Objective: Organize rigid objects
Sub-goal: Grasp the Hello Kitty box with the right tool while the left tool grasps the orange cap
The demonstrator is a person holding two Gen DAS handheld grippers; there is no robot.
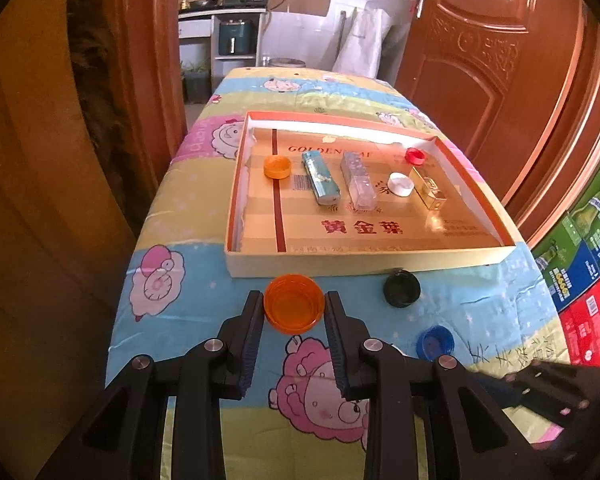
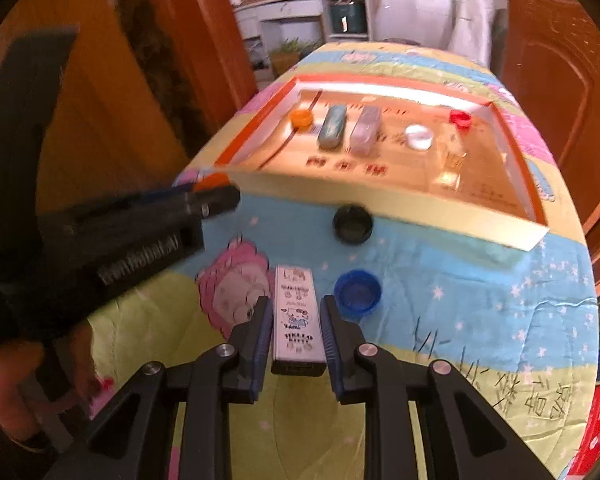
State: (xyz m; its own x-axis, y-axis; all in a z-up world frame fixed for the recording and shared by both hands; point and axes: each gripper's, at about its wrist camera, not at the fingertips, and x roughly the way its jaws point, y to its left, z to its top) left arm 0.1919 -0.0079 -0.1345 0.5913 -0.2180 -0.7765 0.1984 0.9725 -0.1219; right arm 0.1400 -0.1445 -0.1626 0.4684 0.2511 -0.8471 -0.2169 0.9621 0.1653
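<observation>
Left gripper point(image 1: 294, 306) clamped on translucent orange plastic cap point(image 1: 294, 303). Right gripper point(image 2: 294, 320) spread around white printed lighter point(image 2: 299, 320) (contact unclear). Ahead: shallow cardboard tray point(image 1: 364, 262) holding seven items. Outside: black cap point(image 1: 401, 289), blue cap point(image 2: 357, 293).

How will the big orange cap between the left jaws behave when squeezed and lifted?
The orange cap looks like thin translucent plastic, so it is probably light and may flex slightly. Its round wall could slip between the left gripper's flat jaws. Lying open side up, it should not roll.
</observation>
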